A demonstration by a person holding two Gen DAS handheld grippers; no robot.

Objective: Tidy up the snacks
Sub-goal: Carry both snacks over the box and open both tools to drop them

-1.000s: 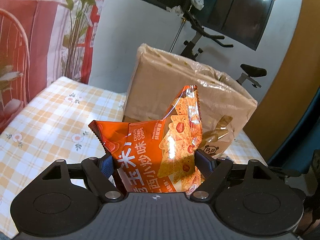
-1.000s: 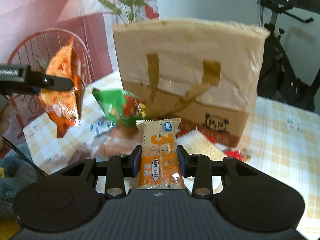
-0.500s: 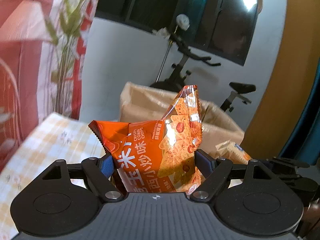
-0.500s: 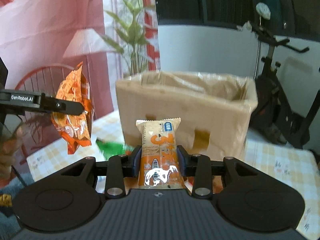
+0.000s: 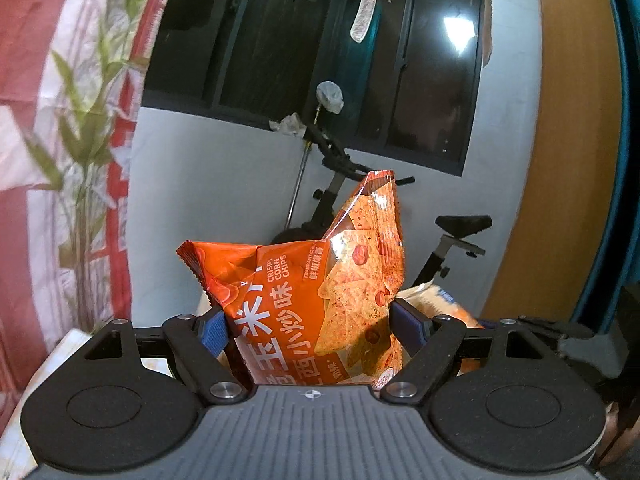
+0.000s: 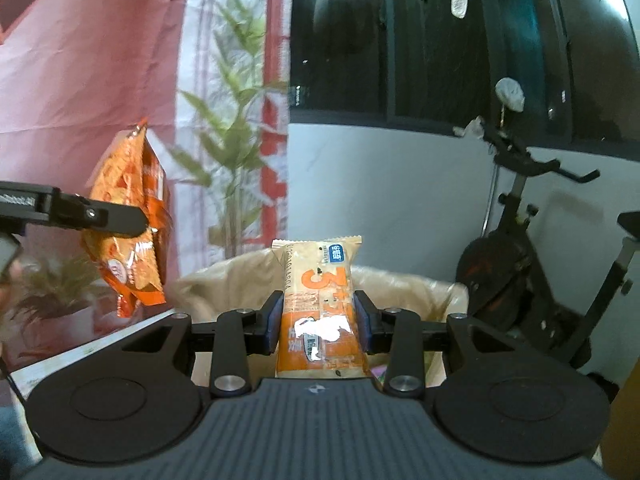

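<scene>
My left gripper (image 5: 310, 326) is shut on an orange corn chips bag (image 5: 312, 280) held upright in the air. It also shows in the right wrist view (image 6: 128, 220), high at the left. My right gripper (image 6: 318, 320) is shut on a tan and orange biscuit pack (image 6: 320, 300), held just above the open top of the brown paper bag (image 6: 412, 284). In the left wrist view the biscuit pack (image 5: 436, 300) peeks out right of the chips bag.
An exercise bike (image 6: 532, 264) stands behind the paper bag by the white wall. A plant (image 6: 236, 152) and a red and white curtain (image 6: 80, 60) are at the left. The table edge (image 6: 80, 356) shows low left.
Both grippers have risen with their snacks. The paper bag has dropped low in both views, and its open top now shows under the right gripper.
</scene>
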